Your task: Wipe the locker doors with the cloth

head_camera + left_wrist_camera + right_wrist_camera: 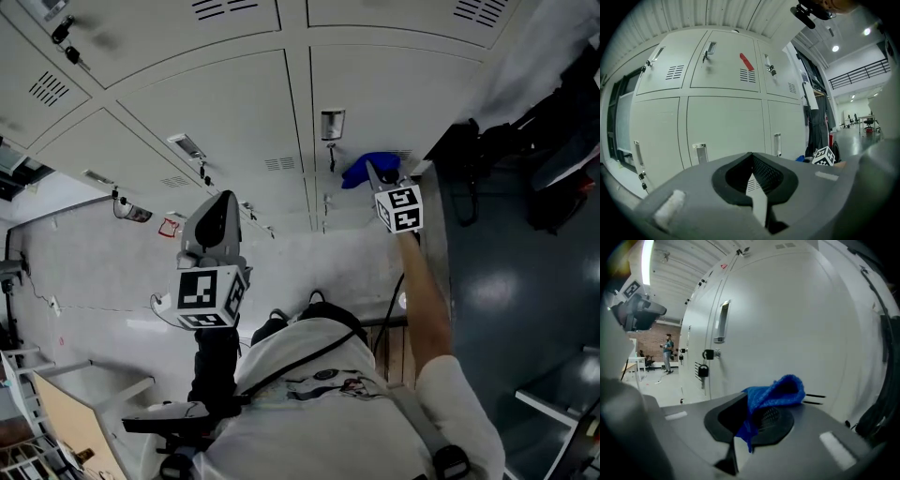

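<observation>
A blue cloth [367, 169] is pressed against a pale grey locker door [375, 103], low on it beside the vent slots at its right edge. My right gripper [377, 176] is shut on the cloth. In the right gripper view the cloth [777, 391] bunches up out of the jaws, close to the door [797, 324]. My left gripper [222, 202] hangs further left, away from the lockers, shut with nothing in it. In the left gripper view its jaws [752, 161] point at the locker doors [724, 126], and the right gripper's marker cube [824, 157] shows at the right.
Dark coats and bags [553, 178] hang right of the lockers beside a dark side panel [497, 281]. A padlock [703, 371] and handle [723, 322] sit left of the cloth. A red tag [169, 227] hangs on another door. A rack [47, 412] stands lower left.
</observation>
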`<state>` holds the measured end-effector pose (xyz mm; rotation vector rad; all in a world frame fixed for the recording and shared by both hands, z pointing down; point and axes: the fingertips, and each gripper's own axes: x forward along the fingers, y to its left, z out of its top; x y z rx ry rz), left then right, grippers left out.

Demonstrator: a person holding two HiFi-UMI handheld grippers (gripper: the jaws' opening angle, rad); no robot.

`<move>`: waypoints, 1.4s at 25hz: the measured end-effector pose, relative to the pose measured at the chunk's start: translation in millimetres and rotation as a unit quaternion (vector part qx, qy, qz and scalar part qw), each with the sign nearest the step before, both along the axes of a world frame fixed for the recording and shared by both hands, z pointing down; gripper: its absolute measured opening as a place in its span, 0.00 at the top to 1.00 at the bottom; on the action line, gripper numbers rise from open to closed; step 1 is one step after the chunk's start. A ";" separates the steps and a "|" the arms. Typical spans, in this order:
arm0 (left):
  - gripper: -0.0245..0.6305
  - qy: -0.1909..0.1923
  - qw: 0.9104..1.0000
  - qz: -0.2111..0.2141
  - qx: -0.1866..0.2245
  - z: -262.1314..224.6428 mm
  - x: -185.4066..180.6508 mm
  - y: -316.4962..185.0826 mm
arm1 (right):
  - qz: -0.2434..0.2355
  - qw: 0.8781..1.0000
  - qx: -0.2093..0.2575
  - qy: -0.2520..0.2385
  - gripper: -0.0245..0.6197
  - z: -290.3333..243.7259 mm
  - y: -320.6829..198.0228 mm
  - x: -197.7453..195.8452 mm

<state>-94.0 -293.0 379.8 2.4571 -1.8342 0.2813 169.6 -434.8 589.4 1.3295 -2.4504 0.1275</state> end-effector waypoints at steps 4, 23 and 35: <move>0.97 -0.002 1.000 0.014 -0.005 3.1 11.0 -3.6 | 0.037 0.999 -0.002 0.021 0.92 -0.1 -6.8 54.6; 0.97 -0.005 0.999 0.034 -0.018 13.9 8.7 50.7 | 0.059 0.988 0.115 -0.087 0.92 -159.2 117.9 -7.7; 0.97 0.006 0.999 0.044 -0.001 10.4 -117.9 267.8 | 0.032 0.975 0.124 -0.182 0.92 -225.4 370.2 -184.2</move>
